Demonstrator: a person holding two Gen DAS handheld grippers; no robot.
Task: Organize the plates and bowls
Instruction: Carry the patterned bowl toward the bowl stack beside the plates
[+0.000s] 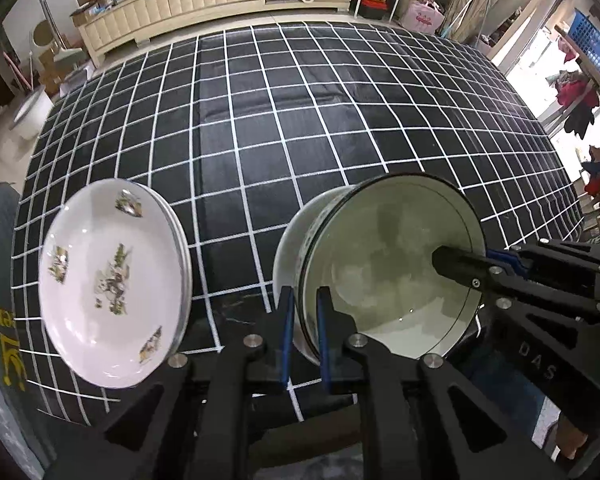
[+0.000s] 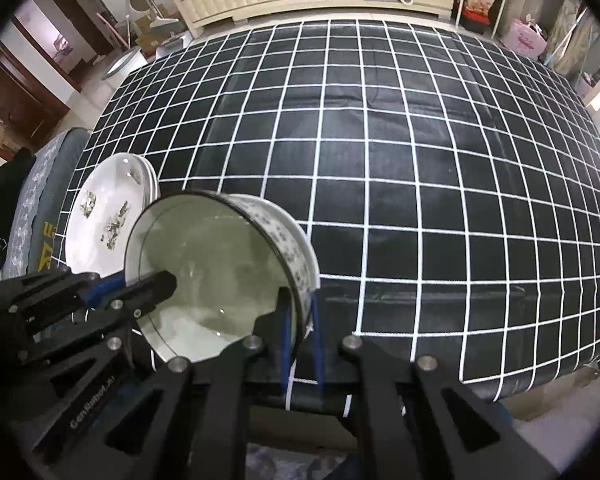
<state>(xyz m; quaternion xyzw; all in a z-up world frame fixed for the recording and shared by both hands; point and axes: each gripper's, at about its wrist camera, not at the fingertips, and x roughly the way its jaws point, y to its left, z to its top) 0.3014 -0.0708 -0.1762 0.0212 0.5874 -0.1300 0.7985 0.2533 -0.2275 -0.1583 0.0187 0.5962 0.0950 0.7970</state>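
Observation:
A large white enamel bowl (image 1: 388,264) (image 2: 220,264) with a dark rim and speckled outer wall hangs tilted just above the table, held from both sides. My left gripper (image 1: 304,300) is shut on its left rim, one blue pad inside and one outside. My right gripper (image 2: 300,304) is shut on the opposite rim. Each view shows the other gripper's inner finger (image 1: 456,266) (image 2: 156,286) reaching into the bowl. A stack of white plates (image 1: 112,280) (image 2: 108,216) with floral prints lies on the table left of the bowl.
The table carries a black cloth with a white grid (image 1: 300,120) (image 2: 420,160). A grey cushioned seat (image 1: 0,320) (image 2: 40,184) stands past its left edge. A cream cabinet (image 1: 172,4) lines the far wall, and clutter fills the right side of the room.

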